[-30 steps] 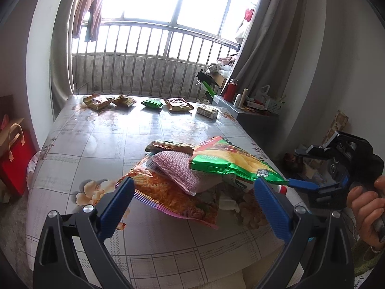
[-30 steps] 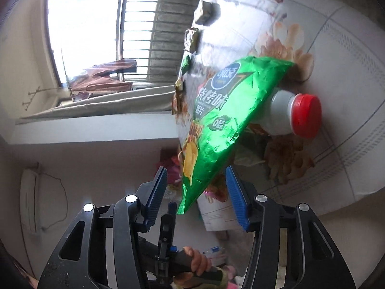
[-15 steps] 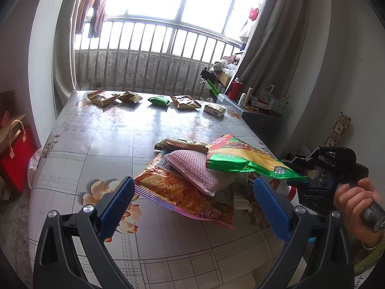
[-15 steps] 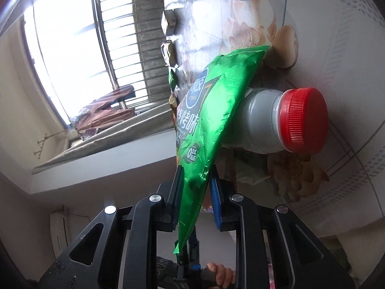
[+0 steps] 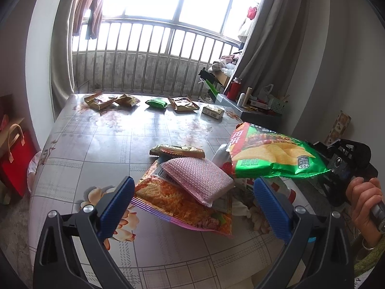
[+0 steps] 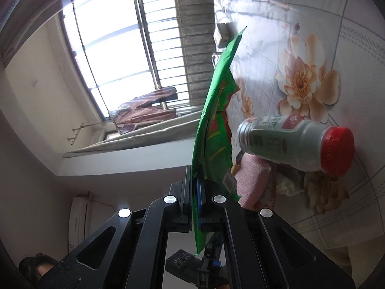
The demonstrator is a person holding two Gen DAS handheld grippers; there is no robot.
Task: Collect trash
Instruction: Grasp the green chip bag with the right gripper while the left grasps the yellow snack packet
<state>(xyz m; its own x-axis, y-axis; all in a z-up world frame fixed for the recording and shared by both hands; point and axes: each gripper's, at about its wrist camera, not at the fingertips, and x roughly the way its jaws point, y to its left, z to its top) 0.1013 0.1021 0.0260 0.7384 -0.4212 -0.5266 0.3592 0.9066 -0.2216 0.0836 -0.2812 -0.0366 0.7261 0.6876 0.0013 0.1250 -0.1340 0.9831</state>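
The green chip bag (image 5: pixel 272 155) hangs lifted off the bench (image 5: pixel 101 144) at 3 o'clock, clenched in the right tongs (image 6: pixel 196 190). A second ago it lay on the pile with those tongs spread around it. The left tongs (image 5: pixel 192 204) hover released; the orange bag (image 5: pixel 175 200), bottle (image 6: pixel 288 144) and far wrappers (image 5: pixel 156 102) remain.

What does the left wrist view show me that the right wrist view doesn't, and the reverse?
Only the left wrist view: the open left claw, the orange snack bag ahead of it, and the wrappers along the table's far edge.

Only the right wrist view: the right claw shut on the green chip bag, and the whole red-capped bottle lying on its side.

Both: the green chip bag lifted off the table, and the pink sponge.
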